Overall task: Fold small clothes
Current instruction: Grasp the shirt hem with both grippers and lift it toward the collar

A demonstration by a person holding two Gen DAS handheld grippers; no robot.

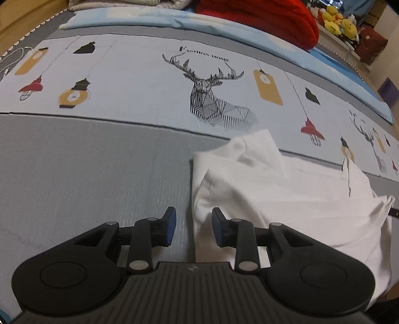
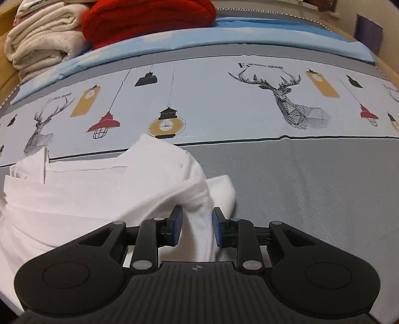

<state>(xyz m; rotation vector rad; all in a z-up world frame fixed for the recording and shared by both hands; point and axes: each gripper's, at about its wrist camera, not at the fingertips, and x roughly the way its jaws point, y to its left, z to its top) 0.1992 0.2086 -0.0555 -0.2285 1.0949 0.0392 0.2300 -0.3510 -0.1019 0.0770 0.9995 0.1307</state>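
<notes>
A small white garment (image 1: 286, 194) lies partly folded on the grey band of a printed bed sheet (image 1: 87, 174). My left gripper (image 1: 194, 225) is open, with the garment's left edge running between its blue pads and nothing pinched. In the right wrist view the same garment (image 2: 99, 199) lies to the left. My right gripper (image 2: 197, 228) is open, and a raised fold of the white cloth sits loose in the gap between its pads.
The sheet (image 2: 311, 187) carries deer and lamp prints across its pale middle band. A folded light blue cloth (image 2: 224, 37), a red knit bundle (image 2: 149, 17) and a stack of cream towels (image 2: 42, 37) lie at the far side. Plush toys (image 1: 339, 22) sit at the back right.
</notes>
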